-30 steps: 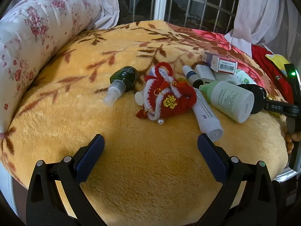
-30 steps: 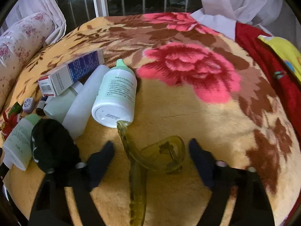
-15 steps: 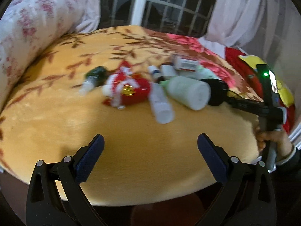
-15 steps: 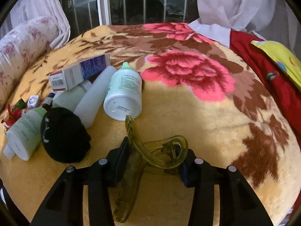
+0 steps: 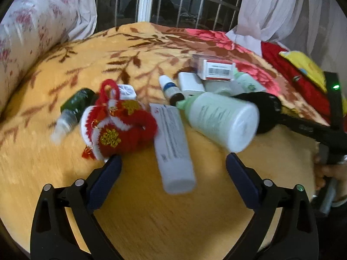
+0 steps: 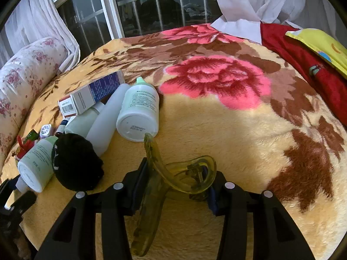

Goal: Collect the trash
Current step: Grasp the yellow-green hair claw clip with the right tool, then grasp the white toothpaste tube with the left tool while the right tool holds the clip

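Yellow-green plastic hair clip point(image 6: 173, 173) pinched in the right tongs point(image 6: 176, 181) on the blanket-covered bed point(image 6: 238, 134): 1 pickup in hand.
Left tongs point(image 5: 172, 164) are wide, closing slightly, empty, facing the white tube point(image 5: 173, 147). Next, I judge, lift the clip straight up; the white bottle point(image 6: 138, 114) touches its tip, open blanket lies right of the clip, bed edge close behind.

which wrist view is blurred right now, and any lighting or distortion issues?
Left wrist view: motion blur smears the white tube and the pale green bottle; its own fingers stay sharp. Right wrist view: sharp, print on the upturned bottle base is crisp. Both views: strong fisheye bowing, dark corners, warm dim light on the blanket.
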Motion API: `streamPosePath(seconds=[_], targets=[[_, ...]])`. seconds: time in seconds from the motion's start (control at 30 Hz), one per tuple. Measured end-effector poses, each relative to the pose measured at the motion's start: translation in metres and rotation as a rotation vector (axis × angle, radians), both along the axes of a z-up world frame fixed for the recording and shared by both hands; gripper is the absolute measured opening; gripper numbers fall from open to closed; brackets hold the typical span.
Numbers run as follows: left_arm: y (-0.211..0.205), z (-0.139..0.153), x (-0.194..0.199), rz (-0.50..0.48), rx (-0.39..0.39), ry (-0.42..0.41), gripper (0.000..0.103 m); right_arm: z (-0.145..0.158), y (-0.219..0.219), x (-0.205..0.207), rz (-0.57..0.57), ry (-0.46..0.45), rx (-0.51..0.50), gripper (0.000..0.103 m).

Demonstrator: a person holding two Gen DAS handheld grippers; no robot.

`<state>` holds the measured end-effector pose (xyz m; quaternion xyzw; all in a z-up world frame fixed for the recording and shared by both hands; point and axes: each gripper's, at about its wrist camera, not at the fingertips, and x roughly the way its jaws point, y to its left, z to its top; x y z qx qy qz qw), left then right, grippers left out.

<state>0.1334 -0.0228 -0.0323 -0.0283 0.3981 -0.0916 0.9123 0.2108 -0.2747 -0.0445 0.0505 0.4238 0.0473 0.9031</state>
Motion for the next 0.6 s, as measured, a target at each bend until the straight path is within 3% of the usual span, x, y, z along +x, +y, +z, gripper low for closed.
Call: streamPosePath(seconds=[0.3, 0.43, 0.6], targets=[[-0.006, -0.003, 0.021, -0.083, 0.07, -0.014, 0.052, -0.001, -0.001, 0.0, -0.001, -0.009, 0.006, 0.046], [-0.009, -0.004, 0.017, -0.105, 0.079, -0.043, 0.029, -0.001, 0.0, 0.0, -0.002, -0.011, 0.007, 0.046], [-0.001, -0.001, 0.003, -0.086, 0.012, -0.076, 0.028, -0.001, 0.0, 0.0, -0.001, -0.013, 0.003, 0.046]])
